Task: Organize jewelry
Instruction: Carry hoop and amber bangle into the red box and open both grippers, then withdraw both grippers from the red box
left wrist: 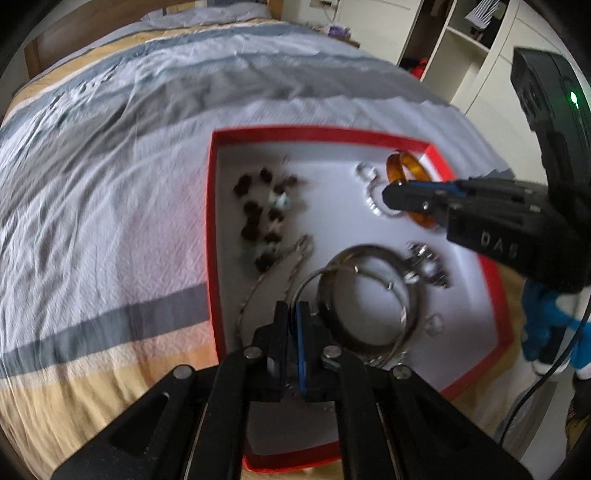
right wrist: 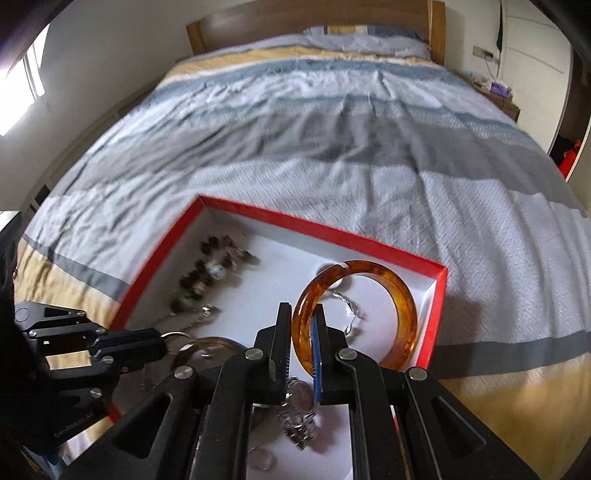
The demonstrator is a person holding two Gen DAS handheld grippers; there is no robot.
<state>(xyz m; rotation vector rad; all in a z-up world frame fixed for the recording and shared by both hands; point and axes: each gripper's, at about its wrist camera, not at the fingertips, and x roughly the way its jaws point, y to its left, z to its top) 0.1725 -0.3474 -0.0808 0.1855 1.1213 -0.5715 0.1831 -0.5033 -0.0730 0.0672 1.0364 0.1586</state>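
Note:
A red-rimmed tray (left wrist: 211,206) with a white floor lies on the bed and holds the jewelry. My right gripper (right wrist: 302,317) is shut on an amber bangle (right wrist: 404,299), held upright over the tray's far right corner; the bangle also shows in the left wrist view (left wrist: 397,168). My left gripper (left wrist: 292,314) is shut on a thin silver hoop (left wrist: 373,275) beside a dark metal bangle (left wrist: 413,295) near the tray's front. A dark bead bracelet (left wrist: 258,218), a silver chain (left wrist: 288,266), a watch (right wrist: 301,410) and small silver pieces (left wrist: 371,197) lie on the tray floor.
The tray rests on a striped blue, grey and yellow bedspread (right wrist: 332,147). A wooden headboard (right wrist: 314,18) is at the far end. White shelves (left wrist: 461,44) and a blue plush toy (left wrist: 546,325) stand to the right of the bed.

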